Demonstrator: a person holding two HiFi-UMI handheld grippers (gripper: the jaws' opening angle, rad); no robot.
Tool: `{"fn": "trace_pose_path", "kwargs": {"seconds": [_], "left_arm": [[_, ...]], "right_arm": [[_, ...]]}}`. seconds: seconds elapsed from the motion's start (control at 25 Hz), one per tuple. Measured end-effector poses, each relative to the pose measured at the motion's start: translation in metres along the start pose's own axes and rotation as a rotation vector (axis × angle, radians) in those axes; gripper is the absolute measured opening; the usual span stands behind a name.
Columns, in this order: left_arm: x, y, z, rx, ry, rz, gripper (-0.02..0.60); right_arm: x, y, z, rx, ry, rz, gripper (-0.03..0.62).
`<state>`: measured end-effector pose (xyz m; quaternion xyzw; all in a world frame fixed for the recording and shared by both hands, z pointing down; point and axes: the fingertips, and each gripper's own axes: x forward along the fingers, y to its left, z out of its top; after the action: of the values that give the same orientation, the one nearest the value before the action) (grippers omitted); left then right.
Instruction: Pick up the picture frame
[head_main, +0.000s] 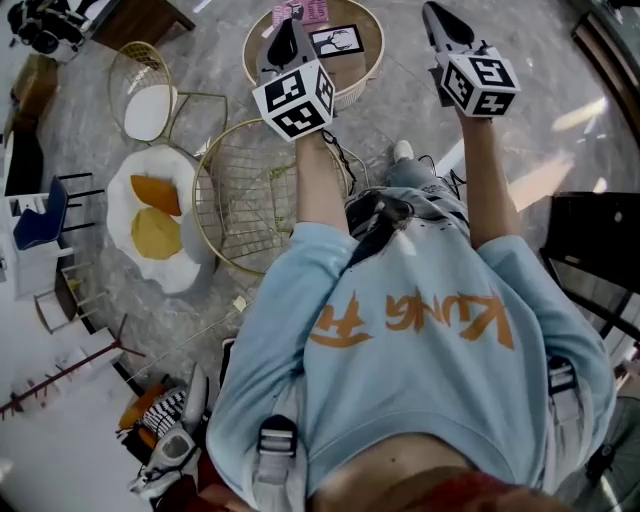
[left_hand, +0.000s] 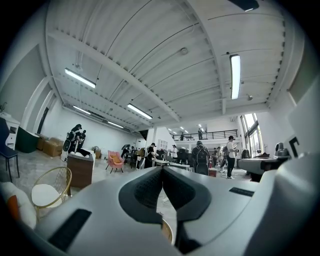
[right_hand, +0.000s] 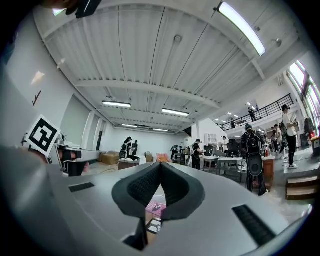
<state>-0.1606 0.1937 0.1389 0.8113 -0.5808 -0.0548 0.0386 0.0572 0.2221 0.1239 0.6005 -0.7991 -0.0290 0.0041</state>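
Note:
The picture frame (head_main: 337, 41), black-edged with a white picture, lies flat on a round wooden table (head_main: 365, 25) ahead of me in the head view. My left gripper (head_main: 287, 35) hovers level over the table's left part, just left of the frame, jaws shut and empty. My right gripper (head_main: 440, 18) is held level to the right of the table, also shut with nothing in it. In the left gripper view the left gripper (left_hand: 162, 172) shows its pads touching. In the right gripper view the right gripper (right_hand: 160, 166) is closed, with the frame (right_hand: 154, 226) glimpsed below its jaws.
A pink booklet (head_main: 301, 12) lies on the table's far side. A gold wire chair (head_main: 262, 195) stands right below my left arm, another gold chair (head_main: 150, 95) with a white seat is further left, and a white chair (head_main: 155, 225) holds orange cushions. People stand in the distant hall (left_hand: 201, 157).

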Motion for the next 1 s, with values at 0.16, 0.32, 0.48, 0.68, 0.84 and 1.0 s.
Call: {"fn": "trace_pose_path", "kwargs": {"seconds": [0.16, 0.32, 0.48, 0.68, 0.84, 1.0], "left_arm": [[0.010, 0.018, 0.004, -0.003, -0.009, 0.043, 0.020], [0.024, 0.034, 0.001, 0.005, -0.002, 0.078, 0.020], [0.055, 0.047, -0.003, 0.003, 0.007, 0.105, 0.020], [0.100, 0.051, -0.014, 0.015, 0.055, 0.115, 0.020], [0.137, 0.045, -0.023, 0.010, 0.093, 0.125, 0.020], [0.172, 0.040, -0.044, -0.003, 0.137, 0.140, 0.020]], "right_arm": [[0.022, 0.000, 0.003, 0.004, -0.006, 0.027, -0.003], [0.050, 0.000, -0.001, 0.023, -0.013, 0.056, -0.003], [0.088, -0.011, -0.007, 0.034, -0.006, 0.082, -0.003], [0.135, -0.040, -0.012, 0.075, 0.007, 0.080, -0.003], [0.164, -0.069, -0.020, 0.093, 0.033, 0.081, -0.003], [0.193, -0.098, -0.039, 0.105, 0.082, 0.084, -0.003]]}}
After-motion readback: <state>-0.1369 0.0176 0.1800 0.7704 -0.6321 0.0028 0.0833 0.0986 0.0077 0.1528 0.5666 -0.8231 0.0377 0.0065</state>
